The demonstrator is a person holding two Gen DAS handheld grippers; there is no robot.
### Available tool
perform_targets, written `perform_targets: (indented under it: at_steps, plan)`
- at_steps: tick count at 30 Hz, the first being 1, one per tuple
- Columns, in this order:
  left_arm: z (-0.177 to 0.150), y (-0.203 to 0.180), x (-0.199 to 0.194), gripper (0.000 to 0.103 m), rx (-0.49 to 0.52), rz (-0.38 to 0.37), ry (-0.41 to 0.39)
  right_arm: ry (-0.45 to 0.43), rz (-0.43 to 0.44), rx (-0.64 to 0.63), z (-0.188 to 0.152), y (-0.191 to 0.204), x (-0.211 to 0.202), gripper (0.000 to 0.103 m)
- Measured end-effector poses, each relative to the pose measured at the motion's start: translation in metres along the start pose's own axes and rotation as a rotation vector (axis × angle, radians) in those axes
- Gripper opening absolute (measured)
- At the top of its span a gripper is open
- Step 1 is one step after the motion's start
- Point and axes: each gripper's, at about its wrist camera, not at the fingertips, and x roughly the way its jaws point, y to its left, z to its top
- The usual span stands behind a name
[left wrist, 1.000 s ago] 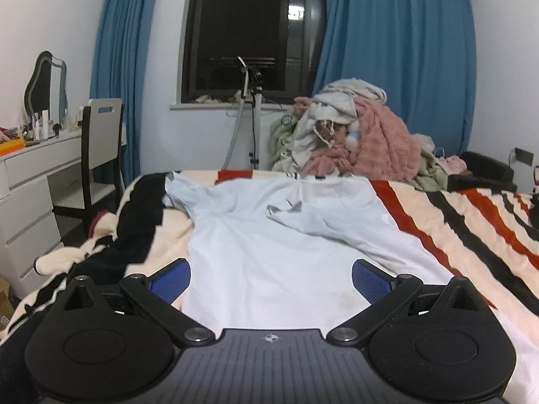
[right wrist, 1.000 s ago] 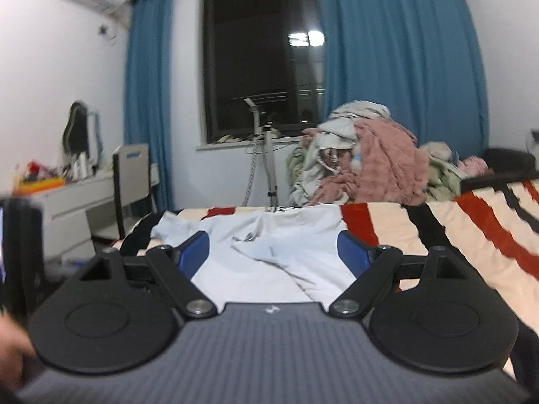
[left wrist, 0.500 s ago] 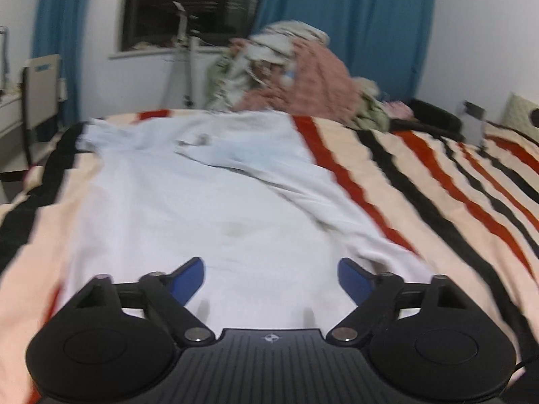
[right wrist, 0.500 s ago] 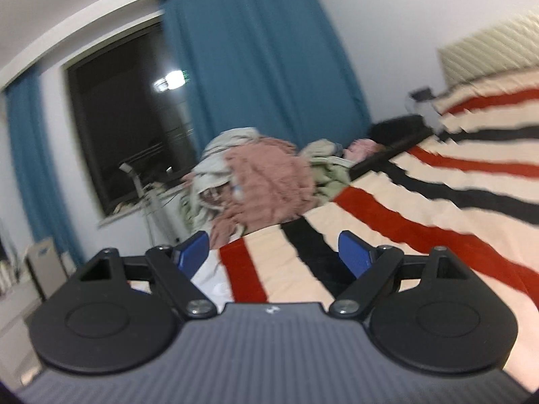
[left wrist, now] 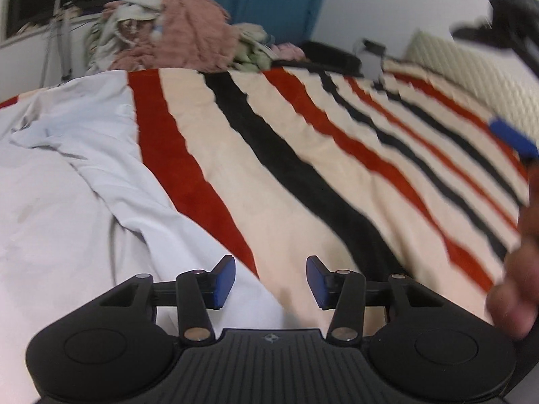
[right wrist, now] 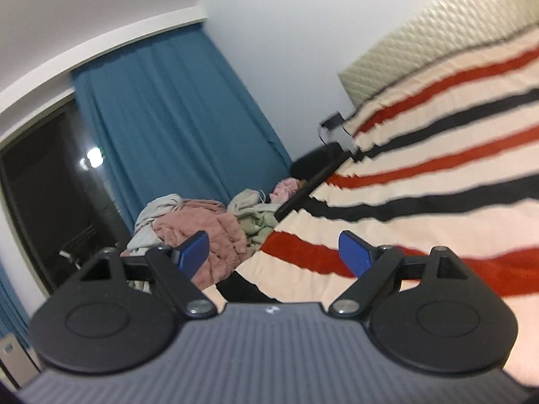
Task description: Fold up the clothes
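Pale blue-white cotton garment [left wrist: 67, 202], spread flat and wrinkled on the left part of the bed, its long axis running from the near edge toward the far window end; its near right corner lies just under the left tongs [left wrist: 269, 281]. Left tongs: blue pads closing, tilted down over the garment's edge where it meets the blanket, pads not yet pressing any cloth. Right tongs [right wrist: 274, 252]: held about level and rolled, blue pads spread wide with nothing between them, facing across the bed; in the left wrist view a blurred hand [left wrist: 518, 269] shows at the right margin. Bed surface: cream fleece blanket with red and black stripes [left wrist: 337, 168] covering the bed, stripes running away toward a quilted cream headboard [right wrist: 421, 43]. Room: heap of pink, beige and green laundry [left wrist: 175, 27] beyond the bed's far edge, teal curtains [right wrist: 175, 128] beside a dark window [right wrist: 43, 185], white walls.
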Motion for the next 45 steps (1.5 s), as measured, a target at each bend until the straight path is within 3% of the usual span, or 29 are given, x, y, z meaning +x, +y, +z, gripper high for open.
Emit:
perform_targets:
  at_steps: [3, 5, 7, 11, 17, 20, 24, 29, 33, 35, 37, 38, 42, 45]
  plan:
    - [-0.016, -0.002, 0.015, 0.049, 0.028, -0.007, 0.040, 0.032, 0.006, 0.023, -0.004, -0.003, 0.005, 0.087]
    - [-0.023, 0.001, 0.024, 0.043, 0.027, -0.012, 0.058, 0.045, 0.012, 0.009, -0.007, 0.000, 0.007, 0.087]
    - [-0.025, 0.010, 0.030, 0.003, 0.006, 0.000, 0.065, 0.055, 0.022, -0.006, -0.009, 0.003, 0.007, 0.087]
    - [-0.022, 0.039, 0.011, 0.002, -0.120, 0.014, -0.017, 0.067, 0.038, 0.006, -0.009, 0.005, 0.002, 0.087]
    - [-0.026, 0.090, -0.070, 0.002, -0.314, -0.069, -0.184, 0.049, 0.090, -0.011, -0.007, 0.014, -0.008, 0.087]
    - [-0.039, 0.117, -0.111, 0.002, -0.387, -0.088, -0.220, 0.069, 0.123, -0.036, -0.011, 0.023, -0.010, 0.086]
    - [-0.067, 0.157, -0.145, 0.001, -0.509, -0.060, -0.185, 0.100, 0.171, -0.084, -0.018, 0.039, -0.015, 0.086]
    - [-0.099, 0.202, -0.136, 0.001, -0.653, 0.020, -0.060, 0.157, 0.236, -0.155, -0.030, 0.062, -0.021, 0.086]
    - [-0.099, 0.218, -0.129, 0.004, -0.666, 0.037, -0.039, 0.211, 0.278, -0.233, -0.041, 0.079, -0.022, 0.086]
    - [-0.096, 0.218, -0.129, 0.017, -0.652, 0.029, -0.041, 0.232, 0.293, -0.260, -0.046, 0.084, -0.022, 0.086]
    - [-0.093, 0.215, -0.125, 0.045, -0.633, 0.033, -0.043, 0.252, 0.305, -0.274, -0.050, 0.087, -0.022, 0.086]
    - [-0.090, 0.214, -0.121, 0.048, -0.622, 0.035, -0.045, 0.263, 0.310, -0.281, -0.051, 0.089, -0.021, 0.086]
    - [-0.080, 0.203, -0.098, 0.053, -0.556, 0.048, 0.000, 0.303, 0.328, -0.302, -0.058, 0.093, -0.020, 0.086]
    - [-0.074, 0.196, -0.078, 0.046, -0.502, 0.047, 0.058, 0.326, 0.338, -0.317, -0.061, 0.096, -0.019, 0.086]
